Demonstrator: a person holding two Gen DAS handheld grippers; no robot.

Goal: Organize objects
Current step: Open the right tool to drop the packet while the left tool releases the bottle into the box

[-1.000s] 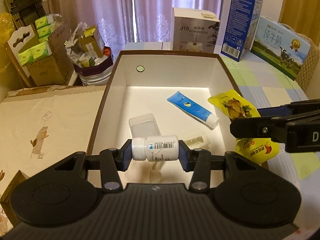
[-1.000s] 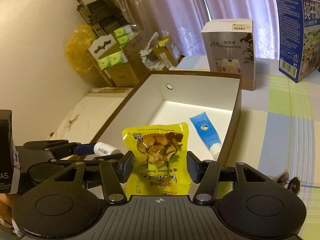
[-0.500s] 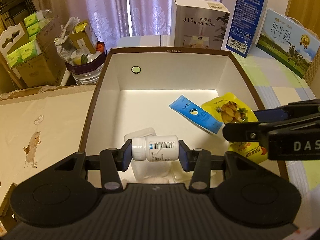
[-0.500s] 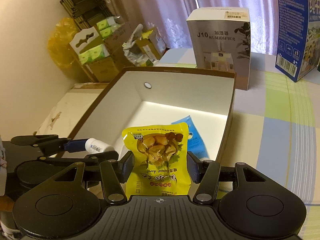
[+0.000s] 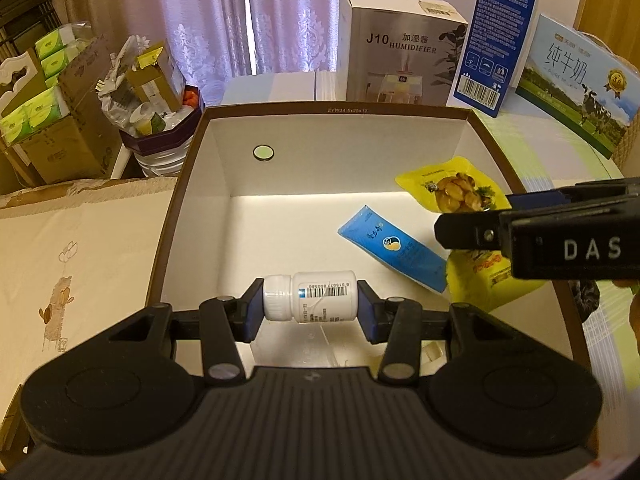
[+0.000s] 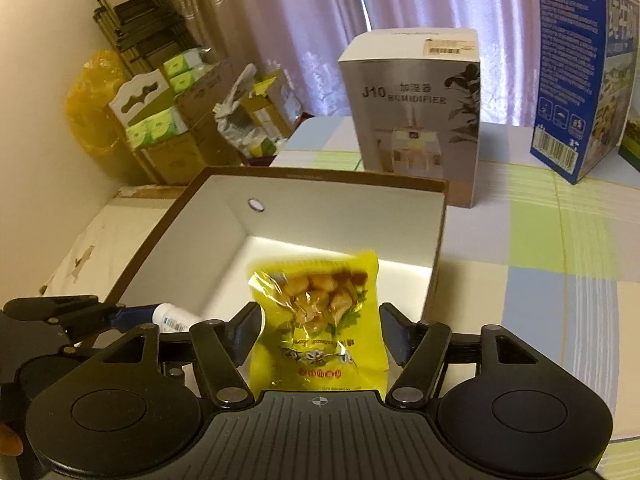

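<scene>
A white pill bottle [image 5: 310, 297] lies sideways between the pads of my left gripper [image 5: 310, 308], which is shut on it above the near end of the open white box [image 5: 344, 110]. The same bottle [image 6: 172, 317] shows at the left of the right wrist view. A yellow snack pouch [image 6: 320, 312] stands blurred between the fingers of my right gripper [image 6: 320, 330]; its jaws are opening and the pads have drawn off the pouch sides. In the left wrist view the pouch [image 5: 452, 192] hangs over the box's right side. A blue tube [image 5: 394, 250] lies on the box floor.
Behind the box stand a humidifier carton [image 5: 400, 52], a tall blue carton [image 5: 496, 36] and a milk carton [image 5: 576, 80]. Cardboard boxes with green tissue packs [image 5: 48, 92] sit at the left. A checked tablecloth [image 6: 540, 280] stretches to the right of the box.
Both grippers have moved forward and lower over the box. The right jaws have spread wider and the pouch has gone loose and blurred. The left grip on the bottle is unchanged.
</scene>
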